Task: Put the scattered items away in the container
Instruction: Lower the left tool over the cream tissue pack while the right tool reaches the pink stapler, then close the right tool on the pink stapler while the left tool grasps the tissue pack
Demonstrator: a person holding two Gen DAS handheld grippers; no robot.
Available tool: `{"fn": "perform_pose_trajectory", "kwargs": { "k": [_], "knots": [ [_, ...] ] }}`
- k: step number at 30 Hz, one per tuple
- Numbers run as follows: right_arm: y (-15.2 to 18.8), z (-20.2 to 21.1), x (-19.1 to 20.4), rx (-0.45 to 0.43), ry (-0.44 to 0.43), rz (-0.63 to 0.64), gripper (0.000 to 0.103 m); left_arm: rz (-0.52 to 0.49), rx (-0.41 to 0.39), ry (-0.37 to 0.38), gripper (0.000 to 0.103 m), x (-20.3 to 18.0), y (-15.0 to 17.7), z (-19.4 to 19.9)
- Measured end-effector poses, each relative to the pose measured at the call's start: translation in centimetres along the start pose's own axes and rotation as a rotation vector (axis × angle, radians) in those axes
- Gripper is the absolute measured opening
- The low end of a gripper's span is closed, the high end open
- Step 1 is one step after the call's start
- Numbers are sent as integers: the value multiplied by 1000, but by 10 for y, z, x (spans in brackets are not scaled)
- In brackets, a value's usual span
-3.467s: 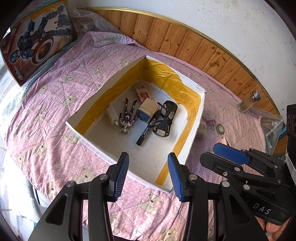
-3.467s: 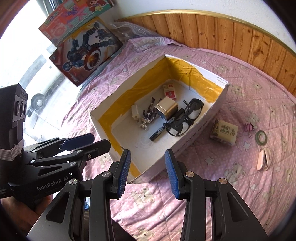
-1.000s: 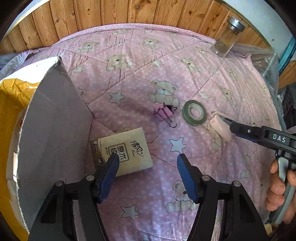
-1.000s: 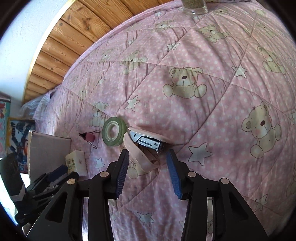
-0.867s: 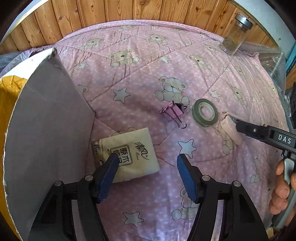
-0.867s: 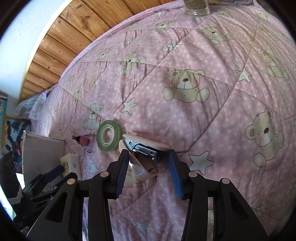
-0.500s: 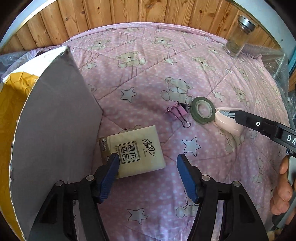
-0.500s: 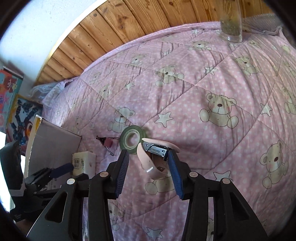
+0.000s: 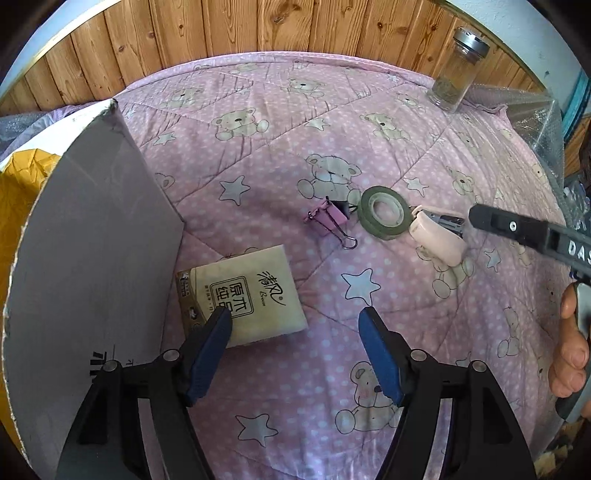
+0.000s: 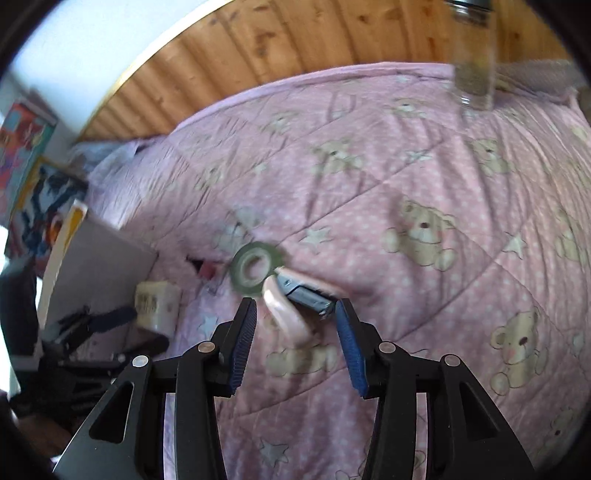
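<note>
Left gripper [image 9: 295,323] is released, jaws wide apart, hovering low over the pink bear-print quilt [image 9: 280,140]. Its left fingertip [image 9: 218,325] overlaps the near edge of the tissue pack [image 9: 242,295]; the right one sits over bare quilt. Can't tell whether that tip touches the pack. Tissue pack lies flat just beside the grey outer wall of the cardboard box [image 9: 96,240], outside it. Yellow lining of the box shows at far left.

Right gripper [image 10: 293,325] is also released, jaws spread on either side of the pink stapler [image 10: 291,306], not closed on it. Right wrist view is motion-blurred, so contact is unclear. In the left wrist view the stapler [image 9: 437,236] lies on the quilt with its metal mouth open and the dark gripper finger [image 9: 517,229] right at its far end. A hand [image 9: 570,339] holds that gripper's handle at the right edge.

Green tape roll [image 9: 384,212] lies flat, touching or just beside the stapler's nose. Pink binder clip [image 9: 330,219] sits just left of the roll, between it and the tissue pack. All four items are on the quilt, outside the box.

Glass jar [image 9: 458,70] with a metal lid stands upright at the far edge of the quilt near the wood panelling [image 9: 258,29], well apart from the rest.
</note>
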State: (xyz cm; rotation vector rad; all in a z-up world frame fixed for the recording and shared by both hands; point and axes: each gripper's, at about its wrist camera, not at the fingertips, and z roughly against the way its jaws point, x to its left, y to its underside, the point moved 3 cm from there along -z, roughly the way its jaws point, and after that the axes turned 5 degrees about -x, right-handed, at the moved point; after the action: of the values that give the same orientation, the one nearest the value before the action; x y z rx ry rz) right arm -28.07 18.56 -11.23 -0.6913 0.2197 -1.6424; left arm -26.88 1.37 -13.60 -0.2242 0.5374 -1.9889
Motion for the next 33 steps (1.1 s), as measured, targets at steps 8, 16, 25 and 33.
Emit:
{"fn": "perform_pose_trajectory", "kwargs": {
  "k": [8,16,25,33],
  "knots": [
    [-15,-17,-61,-38,120,-168,46,63,-7,-13,71,11,8,1],
    [-32,2,-68,-66,81,-151,46,9,-22,4,75,-2,2,-7],
    [-29,6,-32,-65,27,22,46,-87,-95,-64,75,-9,-3,17],
    [-21,7,-37,-68,28,-15,47,-63,-45,-151,76,-9,0,-23]
  ]
}}
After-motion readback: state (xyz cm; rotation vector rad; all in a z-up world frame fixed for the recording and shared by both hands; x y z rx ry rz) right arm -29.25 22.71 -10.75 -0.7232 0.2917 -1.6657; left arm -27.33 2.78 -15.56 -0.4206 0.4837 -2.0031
